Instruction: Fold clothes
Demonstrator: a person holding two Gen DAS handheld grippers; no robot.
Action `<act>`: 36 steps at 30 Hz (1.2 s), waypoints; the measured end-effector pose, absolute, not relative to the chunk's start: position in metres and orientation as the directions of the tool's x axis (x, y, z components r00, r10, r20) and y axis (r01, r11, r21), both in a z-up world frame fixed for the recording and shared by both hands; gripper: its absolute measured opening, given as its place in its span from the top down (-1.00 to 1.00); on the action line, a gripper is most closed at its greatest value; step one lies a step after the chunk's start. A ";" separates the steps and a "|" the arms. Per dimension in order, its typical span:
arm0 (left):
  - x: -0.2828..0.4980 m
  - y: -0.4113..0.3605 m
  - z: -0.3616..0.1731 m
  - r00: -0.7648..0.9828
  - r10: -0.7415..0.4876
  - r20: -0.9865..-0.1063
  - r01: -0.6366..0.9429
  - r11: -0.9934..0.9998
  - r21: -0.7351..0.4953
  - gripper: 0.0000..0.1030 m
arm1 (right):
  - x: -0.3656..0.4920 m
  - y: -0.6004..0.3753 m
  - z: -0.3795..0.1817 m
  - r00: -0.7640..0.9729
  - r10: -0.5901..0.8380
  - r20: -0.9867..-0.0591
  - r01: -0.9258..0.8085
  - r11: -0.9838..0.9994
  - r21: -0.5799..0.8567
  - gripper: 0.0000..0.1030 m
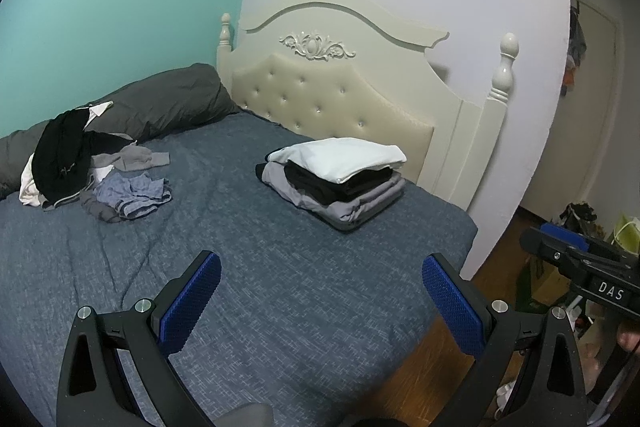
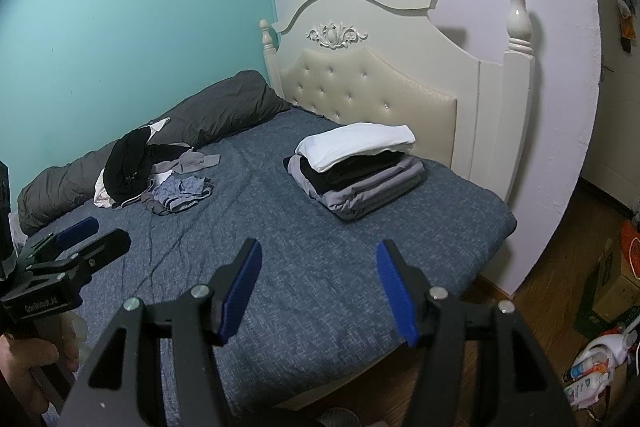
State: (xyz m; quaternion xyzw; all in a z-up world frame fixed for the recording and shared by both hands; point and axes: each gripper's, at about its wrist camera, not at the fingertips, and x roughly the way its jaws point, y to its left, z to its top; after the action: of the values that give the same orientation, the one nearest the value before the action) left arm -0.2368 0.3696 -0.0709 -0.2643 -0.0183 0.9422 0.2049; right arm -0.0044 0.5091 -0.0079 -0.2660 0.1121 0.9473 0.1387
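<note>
Your left gripper [image 1: 321,291] and right gripper [image 2: 318,287] hang over the near edge of the bed [image 1: 280,267], each with blue pads spread wide and nothing between them. Beyond, by the headboard [image 2: 400,83], stands your folded stack [image 2: 356,171]: grey at the bottom, black in the middle, white on top. Farther left, against the rolled grey duvet [image 1: 160,103], the unfolded heap [image 1: 96,167] waits, so by the look of it roughly half the clothes remain

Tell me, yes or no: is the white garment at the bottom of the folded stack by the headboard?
No. The white garment lies on top of the folded stack, above a black piece and grey pieces beneath.
</note>
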 end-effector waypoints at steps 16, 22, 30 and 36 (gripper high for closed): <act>-0.238 0.371 -0.071 -0.762 0.410 -0.501 -0.389 -0.909 -0.152 -0.99 | -0.003 0.511 -0.006 -0.827 0.205 -0.524 -0.323 -0.935 0.145 -0.87; -0.238 0.368 -0.072 -0.762 0.411 -0.501 -0.386 -0.909 -0.157 -0.99 | -0.004 0.511 -0.006 -0.827 0.202 -0.525 -0.321 -0.936 0.146 -0.87; -0.238 0.367 -0.073 -0.755 0.424 -0.500 -0.397 -0.903 -0.165 -0.99 | -0.005 0.511 -0.007 -0.826 0.197 -0.528 -0.320 -0.935 0.152 -0.87; -0.237 0.369 -0.073 -0.750 0.427 -0.506 -0.403 -0.901 -0.163 -0.99 | -0.006 0.510 -0.010 -0.824 0.190 -0.533 -0.315 -0.937 0.153 -0.87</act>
State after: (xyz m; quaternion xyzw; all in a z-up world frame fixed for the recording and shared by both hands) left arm -0.2367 0.3693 -0.0735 -0.2757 -0.0215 0.9351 0.2218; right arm -0.0064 0.5099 -0.0096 -0.2648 0.1179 0.9477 0.1334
